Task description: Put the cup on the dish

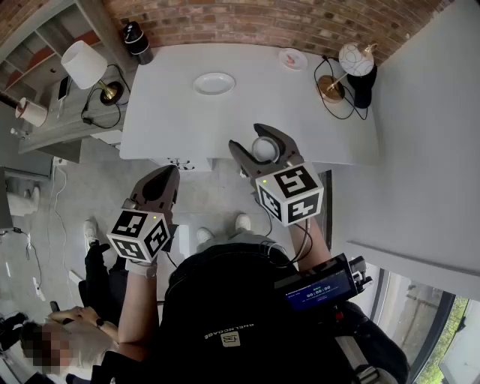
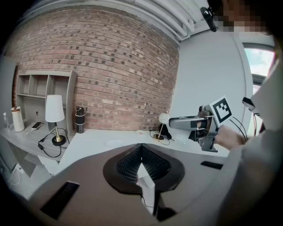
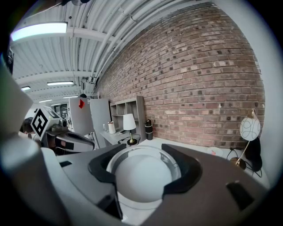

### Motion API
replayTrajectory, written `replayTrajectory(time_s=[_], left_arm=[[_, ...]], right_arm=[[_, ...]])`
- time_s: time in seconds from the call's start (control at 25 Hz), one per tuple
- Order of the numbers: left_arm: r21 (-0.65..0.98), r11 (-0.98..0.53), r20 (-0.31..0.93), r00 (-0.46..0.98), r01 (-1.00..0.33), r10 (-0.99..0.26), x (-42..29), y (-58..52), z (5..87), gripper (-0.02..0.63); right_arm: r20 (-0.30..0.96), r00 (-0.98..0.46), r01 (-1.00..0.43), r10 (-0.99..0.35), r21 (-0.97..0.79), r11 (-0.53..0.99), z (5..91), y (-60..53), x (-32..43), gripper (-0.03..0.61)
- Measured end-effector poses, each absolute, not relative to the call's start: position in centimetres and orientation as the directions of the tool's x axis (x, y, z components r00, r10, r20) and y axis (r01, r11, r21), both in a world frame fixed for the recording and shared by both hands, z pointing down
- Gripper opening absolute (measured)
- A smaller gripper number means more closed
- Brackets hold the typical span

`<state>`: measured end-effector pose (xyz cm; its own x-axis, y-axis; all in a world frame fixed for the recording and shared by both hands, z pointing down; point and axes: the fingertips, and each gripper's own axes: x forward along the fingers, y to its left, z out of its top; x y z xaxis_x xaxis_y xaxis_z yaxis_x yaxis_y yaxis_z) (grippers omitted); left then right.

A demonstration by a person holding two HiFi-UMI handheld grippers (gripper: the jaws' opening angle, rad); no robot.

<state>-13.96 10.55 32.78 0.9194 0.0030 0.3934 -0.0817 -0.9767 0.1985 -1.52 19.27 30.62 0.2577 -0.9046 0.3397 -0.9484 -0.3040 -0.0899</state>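
Right gripper: its fingers are closed round the cup, one dark pad on each side of the bowl.
Cup: white and round, seated between the right fingers with its mouth upward; its rim stands ahead of the pads. In the head view it is over the near edge of the tabletop; I cannot tell whether it touches the surface.
Dish: white and oval; flat on the tabletop, well beyond the right fingertips and off to their left; bare, well apart from the cup.
Left gripper: fingers pressed together with nothing between them; held short of the tabletop edge, beside and behind the right fingers.
Tabletop: white, against a brick wall.
Far side, past the right fingertips: a small pink plate; right of it a globe lamp with its cord looped on the tabletop.
Far left corner: a black bottle; beyond it, off the tabletop, a white-shaded lamp on a grey shelf.
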Motion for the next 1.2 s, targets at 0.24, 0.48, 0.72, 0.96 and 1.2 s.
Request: replayTrajectory(time_s=[0.24,0.48,0.72,0.96,1.2], left_arm=[[0.202,-0.976,0.390,0.921,-0.081,0.004,-13.3,10.4,32.8,0.005],[0.207,-0.975,0.388,0.922,-0.084,0.003,-13.3,9.9,33.0,0.005],[0.224,-0.969,0.381,0.925,-0.104,-0.011,-13.8,8.3,33.0,0.005],[0.226,-0.970,0.373,0.928,-0.092,-0.002,-14.4,7.9,32.9,0.005],[0.226,-0.971,0.370,0.929,-0.082,0.007,-16.1,7.1,33.1,0.005]], right_arm=[[0.337,0.261,-0.945,-0.905,-0.104,-0.311,30.7,19.1,-1.0,0.252],[0.336,0.266,-0.940,-0.904,-0.115,-0.320,30.9,18.9,-0.7,0.252],[0.333,0.272,-0.936,-0.903,-0.127,-0.329,30.9,18.4,-0.7,0.252],[0.328,0.281,-0.930,-0.902,-0.138,-0.340,30.8,17.6,-1.4,0.252],[0.325,0.306,-0.919,-0.895,-0.145,-0.366,31.0,17.1,-2.6,0.252]])
